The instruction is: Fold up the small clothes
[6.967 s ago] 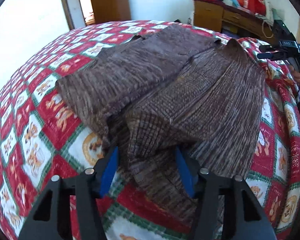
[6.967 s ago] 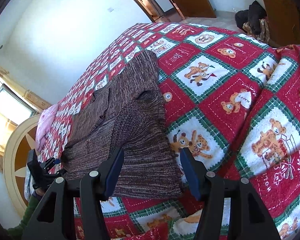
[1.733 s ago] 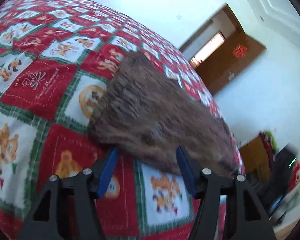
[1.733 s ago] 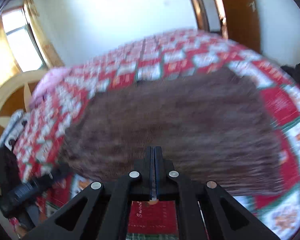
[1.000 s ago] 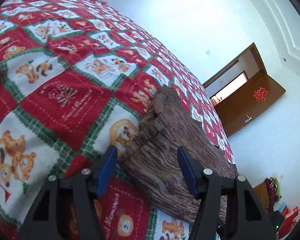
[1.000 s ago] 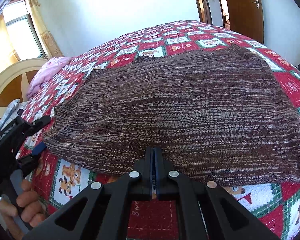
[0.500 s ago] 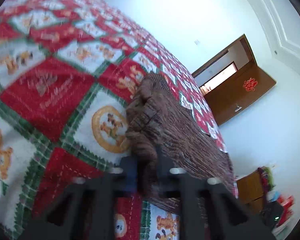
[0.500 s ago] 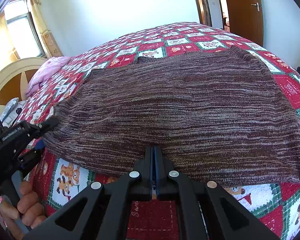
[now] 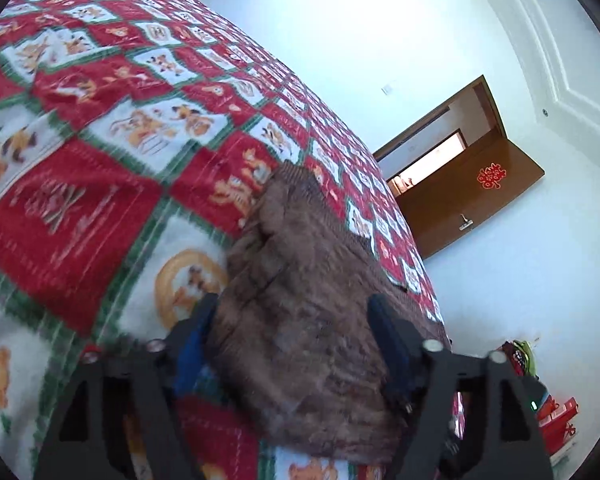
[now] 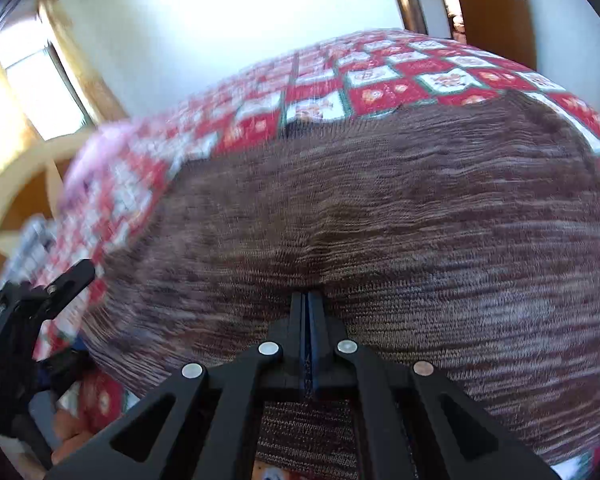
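**Sweater let go on the left, pinched on the right**

Sweater, brown ribbed knit, lies folded flat near the quilt's edge. My left gripper, clamped half a second ago, is opening astride its corner. My right gripper stays closed, pinching the knit hem.

Coarse, matt brown knit sweater on a soft printed cloth quilt; glossy wooden door.
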`<state>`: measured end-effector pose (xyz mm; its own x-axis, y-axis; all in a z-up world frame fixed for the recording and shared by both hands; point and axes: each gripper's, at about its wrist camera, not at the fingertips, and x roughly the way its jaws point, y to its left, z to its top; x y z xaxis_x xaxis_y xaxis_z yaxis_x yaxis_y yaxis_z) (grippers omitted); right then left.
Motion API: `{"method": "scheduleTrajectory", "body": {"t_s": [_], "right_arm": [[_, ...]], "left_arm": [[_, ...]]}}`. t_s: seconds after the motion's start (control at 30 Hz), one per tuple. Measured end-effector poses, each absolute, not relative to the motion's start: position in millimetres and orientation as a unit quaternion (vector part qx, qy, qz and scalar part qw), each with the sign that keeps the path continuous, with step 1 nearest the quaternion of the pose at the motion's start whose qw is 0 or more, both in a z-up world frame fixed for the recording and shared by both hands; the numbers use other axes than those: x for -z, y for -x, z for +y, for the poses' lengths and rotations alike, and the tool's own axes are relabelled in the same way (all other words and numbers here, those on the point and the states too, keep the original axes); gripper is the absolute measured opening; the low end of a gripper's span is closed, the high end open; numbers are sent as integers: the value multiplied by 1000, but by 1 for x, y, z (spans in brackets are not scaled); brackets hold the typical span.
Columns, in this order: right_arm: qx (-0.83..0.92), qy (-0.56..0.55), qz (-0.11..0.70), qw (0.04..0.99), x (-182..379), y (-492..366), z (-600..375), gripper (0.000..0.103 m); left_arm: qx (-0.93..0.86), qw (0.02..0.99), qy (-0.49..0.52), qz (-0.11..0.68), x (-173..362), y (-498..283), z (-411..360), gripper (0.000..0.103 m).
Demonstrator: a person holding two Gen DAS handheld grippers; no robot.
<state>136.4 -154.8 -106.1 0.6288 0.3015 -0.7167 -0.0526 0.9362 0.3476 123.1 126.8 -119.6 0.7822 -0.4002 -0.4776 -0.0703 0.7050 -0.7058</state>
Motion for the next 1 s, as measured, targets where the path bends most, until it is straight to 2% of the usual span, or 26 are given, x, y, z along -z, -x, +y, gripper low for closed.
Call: {"method": "scheduleTrajectory", "body": {"t_s": [0.07,0.13,0.2,0.27,0.53,0.73,0.83,0.93,1.0], "right_arm": [[-107,-158,423,886,108,-135,-158,2],[-112,-175,422,883,111,-134,-162,2],[-116,-185,421,880,113,-135,-163,2],[-119,-190,420,879,113,-135,-163,2],[-132,-227,402,877,110,-130,-175,2],[-79,-278,348,892,92,-118,-212,2],[-36,-324,334,885,94,-111,-240,2],[-19,-351,329,877,95,-109,-259,2],[-23,-370,333,867,99,-110,-265,2]], "left_arm": [[83,868,375,315,119,-132,124,78],[77,865,381,318,121,-144,121,68],[77,864,382,320,124,-149,120,41],[79,859,385,329,130,-151,119,28],[93,876,332,337,105,-161,98,20],[177,906,221,316,58,-159,21,18],[220,901,161,337,65,-152,-27,18],[221,887,116,389,95,-155,-59,18],[222,891,108,382,105,-151,-64,18]]}}
